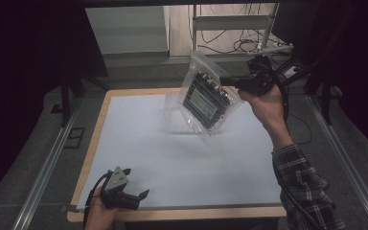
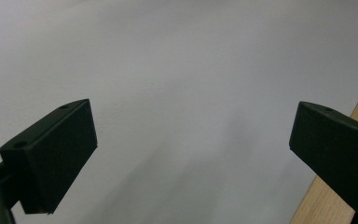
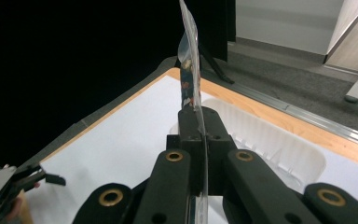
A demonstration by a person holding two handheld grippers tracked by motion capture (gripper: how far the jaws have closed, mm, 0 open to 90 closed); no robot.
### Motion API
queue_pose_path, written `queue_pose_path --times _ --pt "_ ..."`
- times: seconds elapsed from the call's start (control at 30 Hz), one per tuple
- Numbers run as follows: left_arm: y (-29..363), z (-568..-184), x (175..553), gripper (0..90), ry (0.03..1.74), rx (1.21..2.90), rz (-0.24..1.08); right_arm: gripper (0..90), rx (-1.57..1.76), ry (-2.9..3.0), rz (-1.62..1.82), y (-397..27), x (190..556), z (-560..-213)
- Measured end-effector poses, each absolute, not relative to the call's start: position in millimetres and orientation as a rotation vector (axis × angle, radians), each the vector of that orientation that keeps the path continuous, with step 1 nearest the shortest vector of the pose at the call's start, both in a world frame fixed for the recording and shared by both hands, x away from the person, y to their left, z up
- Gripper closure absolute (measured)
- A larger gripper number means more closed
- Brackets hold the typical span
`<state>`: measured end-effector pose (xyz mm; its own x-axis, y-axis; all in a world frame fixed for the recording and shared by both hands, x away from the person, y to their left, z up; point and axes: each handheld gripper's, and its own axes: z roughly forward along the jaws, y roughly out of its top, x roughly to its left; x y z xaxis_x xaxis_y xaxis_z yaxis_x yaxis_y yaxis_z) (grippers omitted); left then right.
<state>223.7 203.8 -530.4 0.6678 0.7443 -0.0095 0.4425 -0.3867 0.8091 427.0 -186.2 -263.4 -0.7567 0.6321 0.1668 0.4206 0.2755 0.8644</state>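
The table (image 1: 93, 143) carried a white sheet (image 1: 172, 158) that covered nearly all of its top, leaving a wooden border visible along the left and near edges.

A clear plastic tray (image 3: 279, 144) lay on the far part of the sheet, seen in the right tongs view just beyond the black jaws.

A clear plastic bag (image 1: 206, 96) hung in the air above the far right part of the table, tilted, with its lower corner over the sheet. Inside it sat a dark flat electronic part (image 1: 205, 101) with a pale label on its face. The bag touched neither the sheet nor the tray, as far as the high view showed.

The right tongs (image 1: 230, 81) were clamped on the right edge of the bag, jaws together with the plastic film pinched between them. The right hand (image 1: 263, 103) held them raised at the far right, well above the table.

The left tongs (image 1: 141, 194) rested low over the near left edge of the sheet, held by the left hand (image 1: 98, 213). Their jaws stood wide apart with nothing between them, well away from the bag.
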Motion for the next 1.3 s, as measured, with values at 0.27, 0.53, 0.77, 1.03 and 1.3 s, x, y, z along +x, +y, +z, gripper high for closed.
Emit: queue_pose_path --times 0.27,0.53,0.77,1.03,1.3 --pt "205 -530 224 0.4 0.919 2.031 0.456 89.1 0.996 2.311 1.458 -177 447 -262" --pt "206 -529 223 0.4 0.91 2.009 0.446 89.0 1.003 2.288 1.449 -170 463 -264" --pt "206 -529 223 0.4 0.91 2.006 0.446 89.1 1.017 2.279 1.445 -163 480 -269" --pt "205 -529 223 0.4 0.913 2.001 0.444 89.0 1.006 2.261 1.422 -151 494 -274" --pt "206 -529 223 0.4 0.915 2.004 0.445 89.0 0.999 2.266 1.393 -140 507 -285"
